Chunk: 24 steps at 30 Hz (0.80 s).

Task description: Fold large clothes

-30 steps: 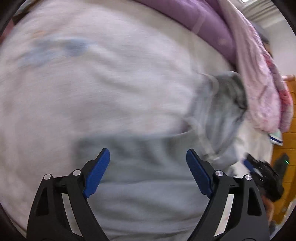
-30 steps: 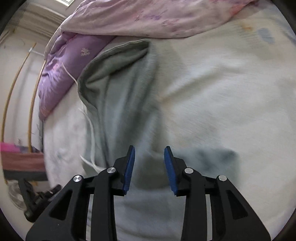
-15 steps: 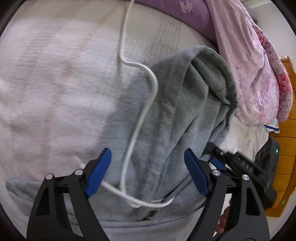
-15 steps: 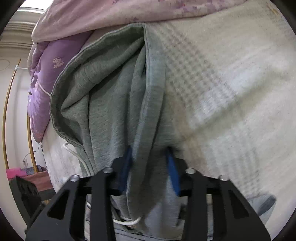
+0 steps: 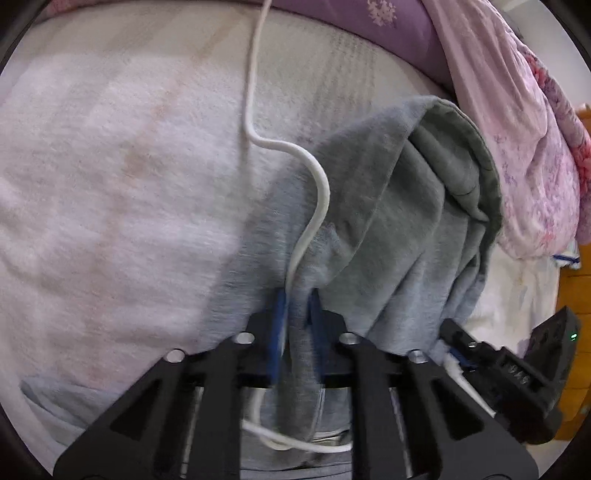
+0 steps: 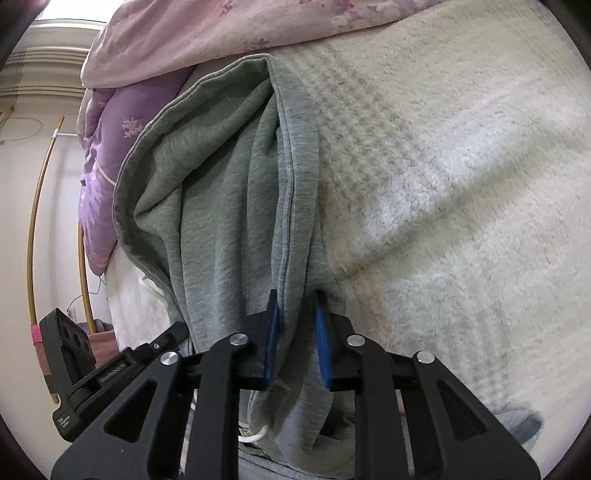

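A grey hoodie (image 5: 399,206) lies on a fluffy white blanket (image 5: 110,166); its hood (image 6: 207,155) opens toward the far pillows. My left gripper (image 5: 297,306) is shut on a fold of the grey fabric, with the white drawstring (image 5: 317,192) running up from between the blue pads. My right gripper (image 6: 295,310) is shut on the hood's edge seam. The other gripper shows at each view's side: the right one (image 5: 517,365) and the left one (image 6: 110,362). The hoodie's body is hidden below the grippers.
A purple pillow (image 5: 388,22) and a pink floral quilt (image 5: 517,122) lie at the head of the bed, just past the hood. A wooden bedside edge (image 5: 581,240) is at right. Yellow poles (image 6: 37,206) stand by the wall.
My left gripper has closed from wide open onto the hoodie fabric by the drawstring. My right gripper stays clamped on the hood edge, which it closed on earlier. Both views have drawn closer to the hood.
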Available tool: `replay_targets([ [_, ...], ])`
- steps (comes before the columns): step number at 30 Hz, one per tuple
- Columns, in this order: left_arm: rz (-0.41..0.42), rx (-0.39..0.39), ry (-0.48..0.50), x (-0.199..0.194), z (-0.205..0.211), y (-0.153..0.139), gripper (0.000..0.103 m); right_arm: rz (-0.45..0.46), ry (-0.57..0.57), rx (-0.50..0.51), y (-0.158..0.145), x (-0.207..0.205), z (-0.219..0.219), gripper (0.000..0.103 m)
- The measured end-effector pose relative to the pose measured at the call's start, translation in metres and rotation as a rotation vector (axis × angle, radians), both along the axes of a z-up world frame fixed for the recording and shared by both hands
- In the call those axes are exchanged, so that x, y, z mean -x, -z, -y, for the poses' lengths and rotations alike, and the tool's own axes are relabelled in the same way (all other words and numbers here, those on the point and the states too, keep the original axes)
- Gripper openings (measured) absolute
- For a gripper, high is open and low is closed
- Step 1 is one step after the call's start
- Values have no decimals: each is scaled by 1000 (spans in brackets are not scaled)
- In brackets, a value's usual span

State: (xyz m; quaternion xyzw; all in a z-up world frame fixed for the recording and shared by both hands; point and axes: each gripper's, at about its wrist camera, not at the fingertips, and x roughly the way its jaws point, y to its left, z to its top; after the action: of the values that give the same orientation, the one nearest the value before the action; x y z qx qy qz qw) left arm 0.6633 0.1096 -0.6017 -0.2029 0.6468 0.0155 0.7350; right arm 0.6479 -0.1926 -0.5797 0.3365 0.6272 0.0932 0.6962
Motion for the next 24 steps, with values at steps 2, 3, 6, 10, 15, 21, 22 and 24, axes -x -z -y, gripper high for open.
replay_targets([
  [2,0,69,-30,3,-12,-2,12,13,2,10,-3,4,2,11],
  [3,8,79,-61,5,-19,-6,12,22,18,21,-7,6,6,7],
  [6,15,100,-100,13,-38,-13,12,26,48,53,-14,11,14,6],
  [10,6,94,-126,15,-45,-17,26,-6,49,45,-9,12,18,7],
  [15,10,78,-81,3,-23,-17,51,-11,61,49,-7,5,17,10],
  [21,-31,59,-26,-13,4,-11,57,-28,85,49,-5,-5,19,21],
  [22,-17,69,-23,-13,6,-15,57,-25,87,47,-6,-7,19,22],
  [24,21,45,7,-15,14,-22,63,-16,83,43,-8,-9,18,33],
])
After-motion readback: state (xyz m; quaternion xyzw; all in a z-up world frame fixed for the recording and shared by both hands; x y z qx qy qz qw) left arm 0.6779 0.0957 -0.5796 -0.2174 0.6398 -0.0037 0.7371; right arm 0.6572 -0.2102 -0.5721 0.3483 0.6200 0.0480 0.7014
